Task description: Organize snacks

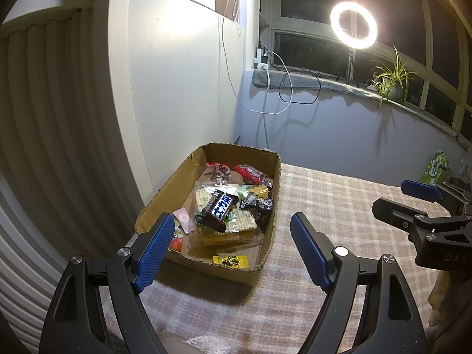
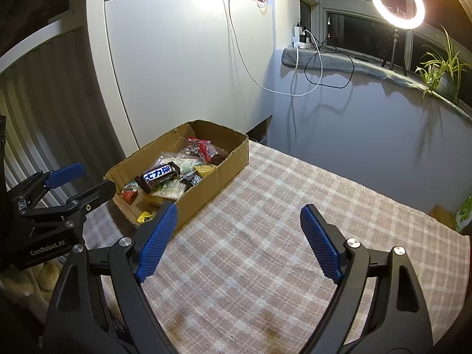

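Left wrist view: left gripper (image 1: 231, 237) hovers w/ jaws spread wide and nothing between them, aimed down at the near end of the cardboard box (image 1: 267, 253), which sits on the plaid tabletop (image 1: 339, 206) close to the white panel (image 1: 177, 73). Snacks are all piled inside the box; a dark choc bar (image 1: 219, 208) w/ white lettering lies on top of the heap, a small yellow packet (image 1: 231, 261) sits alone on the box floor near the front wall. Right gripper (image 2: 239, 225) is also released, jaws apart and empty, over bare cloth to the right of the box. Tabletop around the box shows no loose snacks, so sorting looks prob near done or done; both grippers empty and held off fits that. A green packet (image 1: 436, 166) at the far right edge is outside the box; can't tell if it belongs to the task. Ring light (image 1: 353, 25) on the sill lights the scene.
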Demonstrator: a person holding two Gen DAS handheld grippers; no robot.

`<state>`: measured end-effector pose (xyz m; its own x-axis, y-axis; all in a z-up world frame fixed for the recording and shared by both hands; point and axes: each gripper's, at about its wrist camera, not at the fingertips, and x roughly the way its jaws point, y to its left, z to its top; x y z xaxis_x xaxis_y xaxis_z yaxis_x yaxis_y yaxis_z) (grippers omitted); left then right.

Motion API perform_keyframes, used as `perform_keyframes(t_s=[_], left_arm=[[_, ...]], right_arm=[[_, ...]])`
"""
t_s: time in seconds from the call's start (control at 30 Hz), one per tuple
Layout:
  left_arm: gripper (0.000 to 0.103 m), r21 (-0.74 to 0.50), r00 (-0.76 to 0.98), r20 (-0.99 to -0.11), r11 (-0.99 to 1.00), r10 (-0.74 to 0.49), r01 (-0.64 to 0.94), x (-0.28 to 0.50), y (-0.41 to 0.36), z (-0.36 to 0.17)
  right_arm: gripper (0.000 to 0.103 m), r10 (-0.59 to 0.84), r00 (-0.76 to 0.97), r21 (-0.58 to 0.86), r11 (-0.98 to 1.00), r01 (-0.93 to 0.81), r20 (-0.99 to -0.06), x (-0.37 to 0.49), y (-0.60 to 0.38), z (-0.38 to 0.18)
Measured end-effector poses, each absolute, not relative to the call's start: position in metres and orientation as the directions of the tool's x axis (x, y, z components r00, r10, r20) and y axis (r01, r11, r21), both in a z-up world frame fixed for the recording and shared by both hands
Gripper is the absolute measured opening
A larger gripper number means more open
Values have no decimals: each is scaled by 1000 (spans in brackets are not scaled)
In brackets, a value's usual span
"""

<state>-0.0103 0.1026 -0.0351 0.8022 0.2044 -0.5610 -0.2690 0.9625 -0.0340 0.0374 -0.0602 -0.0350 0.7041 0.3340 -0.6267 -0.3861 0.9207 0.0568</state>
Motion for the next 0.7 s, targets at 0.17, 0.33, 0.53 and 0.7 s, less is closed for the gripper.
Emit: perform_keyframes(t_s=[0.17,0.33,0.53,0.7], left_arm=[[81,-33,800,-564,963,202,-267,-9,102,-36],[81,-34,799,-567,964,199,-264,-8,101,-37],[81,-32,798,-568,964,199,-263,-8,100,-37],[81,-30,797,-569,964,200,-264,-8,98,-38]], right_arm=[[88,336,701,62,921,-385,-629,38,-62,-36],[88,333,699,60,921,-384,-633,38,-63,-36],[88,329,695,64,924,-378,-639,39,-64,-41],[88,326,696,70,927,-370,-640,39,-65,-41]])
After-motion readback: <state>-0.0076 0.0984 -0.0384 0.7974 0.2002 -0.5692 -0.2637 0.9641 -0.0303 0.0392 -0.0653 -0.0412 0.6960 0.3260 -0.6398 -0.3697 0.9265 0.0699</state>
